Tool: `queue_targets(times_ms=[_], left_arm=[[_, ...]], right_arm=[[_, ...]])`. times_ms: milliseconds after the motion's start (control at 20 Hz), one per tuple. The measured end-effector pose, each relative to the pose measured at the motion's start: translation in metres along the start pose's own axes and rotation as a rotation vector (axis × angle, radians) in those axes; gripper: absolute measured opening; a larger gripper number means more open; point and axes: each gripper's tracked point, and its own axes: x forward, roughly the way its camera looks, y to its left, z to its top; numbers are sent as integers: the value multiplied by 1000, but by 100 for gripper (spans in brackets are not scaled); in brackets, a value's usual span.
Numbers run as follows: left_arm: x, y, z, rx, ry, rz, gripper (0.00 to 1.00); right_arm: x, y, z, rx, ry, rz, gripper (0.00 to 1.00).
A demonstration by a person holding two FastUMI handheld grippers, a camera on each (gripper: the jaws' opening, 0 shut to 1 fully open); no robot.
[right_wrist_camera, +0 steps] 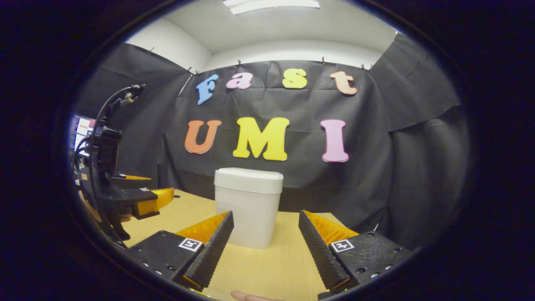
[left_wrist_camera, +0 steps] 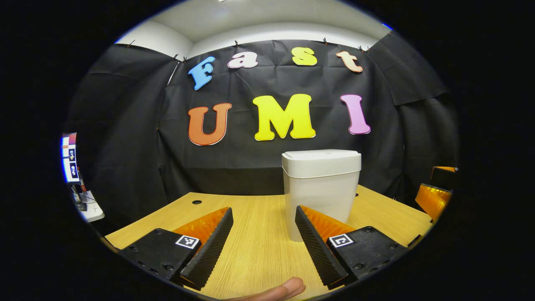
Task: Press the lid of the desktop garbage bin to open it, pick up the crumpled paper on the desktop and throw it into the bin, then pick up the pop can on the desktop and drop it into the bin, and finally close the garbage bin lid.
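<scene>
- The bin (left_wrist_camera: 321, 192) stands on the worktop (left_wrist_camera: 259, 246) with its lid (left_wrist_camera: 321, 162) down.
- My left tool (left_wrist_camera: 264, 242) and right tool (right_wrist_camera: 266, 246) hang short of the bin, both spread wide and empty.
- I judge the lid press is first: one tool must rise over the lid and push down.

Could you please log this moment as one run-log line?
bin: lid shut | left gripper: open, empty | right gripper: open, empty | table
</scene>
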Motion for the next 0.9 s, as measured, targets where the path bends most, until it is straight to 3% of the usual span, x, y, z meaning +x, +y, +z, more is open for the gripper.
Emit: queue_targets(times_ms=[250, 500, 900], left_arm=[[0, 7, 0, -2, -1, 5, 96], [-2, 23, 5, 7, -14, 36, 96], [-3, 11, 5, -8, -10, -11, 96]], right_arm=[[-4, 10, 7, 46, -20, 42, 95], [-4, 9, 2, 42, -8, 30, 97], [-4, 6, 2, 81, 0, 41, 95]])
